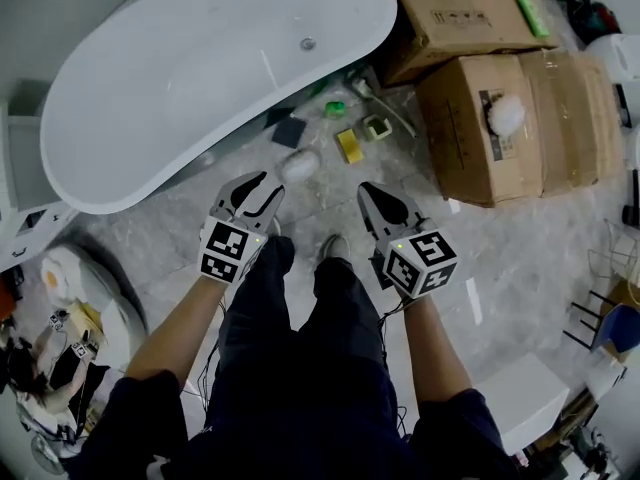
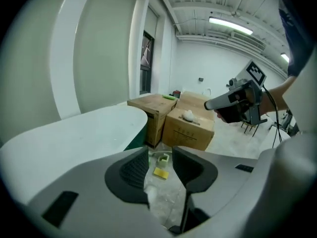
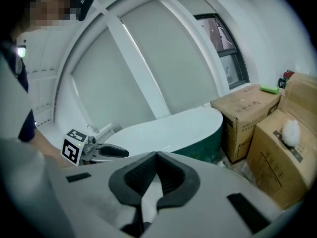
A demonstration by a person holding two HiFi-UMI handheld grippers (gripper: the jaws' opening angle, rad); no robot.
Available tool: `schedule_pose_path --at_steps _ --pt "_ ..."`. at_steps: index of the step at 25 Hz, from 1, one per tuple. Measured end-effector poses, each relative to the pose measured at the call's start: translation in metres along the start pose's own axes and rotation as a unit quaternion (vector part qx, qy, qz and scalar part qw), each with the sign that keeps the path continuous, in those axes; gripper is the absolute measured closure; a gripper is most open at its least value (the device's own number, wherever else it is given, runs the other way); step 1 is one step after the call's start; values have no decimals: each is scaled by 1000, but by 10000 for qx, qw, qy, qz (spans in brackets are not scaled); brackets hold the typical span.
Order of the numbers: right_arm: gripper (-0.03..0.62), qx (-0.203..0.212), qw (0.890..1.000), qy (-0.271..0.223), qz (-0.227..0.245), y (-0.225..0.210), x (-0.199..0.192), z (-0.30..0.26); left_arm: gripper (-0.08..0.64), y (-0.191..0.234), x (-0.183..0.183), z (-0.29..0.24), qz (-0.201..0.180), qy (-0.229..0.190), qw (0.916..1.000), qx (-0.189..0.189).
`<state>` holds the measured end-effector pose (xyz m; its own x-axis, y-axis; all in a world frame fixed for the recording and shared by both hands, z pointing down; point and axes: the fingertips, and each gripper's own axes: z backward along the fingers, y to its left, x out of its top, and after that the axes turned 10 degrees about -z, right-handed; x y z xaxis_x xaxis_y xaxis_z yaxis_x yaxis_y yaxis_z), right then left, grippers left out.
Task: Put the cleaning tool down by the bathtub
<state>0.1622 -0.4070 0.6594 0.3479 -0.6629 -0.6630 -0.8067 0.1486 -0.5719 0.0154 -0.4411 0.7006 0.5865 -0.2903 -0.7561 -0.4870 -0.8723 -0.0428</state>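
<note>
A white fluffy cleaning tool (image 1: 300,165) lies on the marble floor beside the white bathtub (image 1: 200,78). My left gripper (image 1: 262,190) hovers just short of it, open and holding nothing. In the left gripper view the white tool (image 2: 151,191) shows low in the gap of the left gripper (image 2: 161,155), with the bathtub (image 2: 74,133) to the left. My right gripper (image 1: 378,196) is to the right, shut and empty. In the right gripper view its jaws (image 3: 156,155) touch at the tips, with the bathtub (image 3: 168,128) beyond.
A yellow sponge (image 1: 349,145), a green-and-white item (image 1: 376,127), a dark square pad (image 1: 289,132) and a long-handled brush (image 1: 385,103) lie by the tub's end. Cardboard boxes (image 1: 510,128) stand at the right, one with a white puff (image 1: 506,115) on top. Clutter lies at the left (image 1: 60,338).
</note>
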Motion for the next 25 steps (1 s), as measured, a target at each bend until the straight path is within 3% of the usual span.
schedule_pose_path --at_steps 8,25 --pt "588 383 9984 -203 360 68 58 44 405 -16 74 78 111 -494 9984 261" --pt "588 905 9892 -669 936 157 118 105 421 -19 171 181 -46 -1429 9869 746"
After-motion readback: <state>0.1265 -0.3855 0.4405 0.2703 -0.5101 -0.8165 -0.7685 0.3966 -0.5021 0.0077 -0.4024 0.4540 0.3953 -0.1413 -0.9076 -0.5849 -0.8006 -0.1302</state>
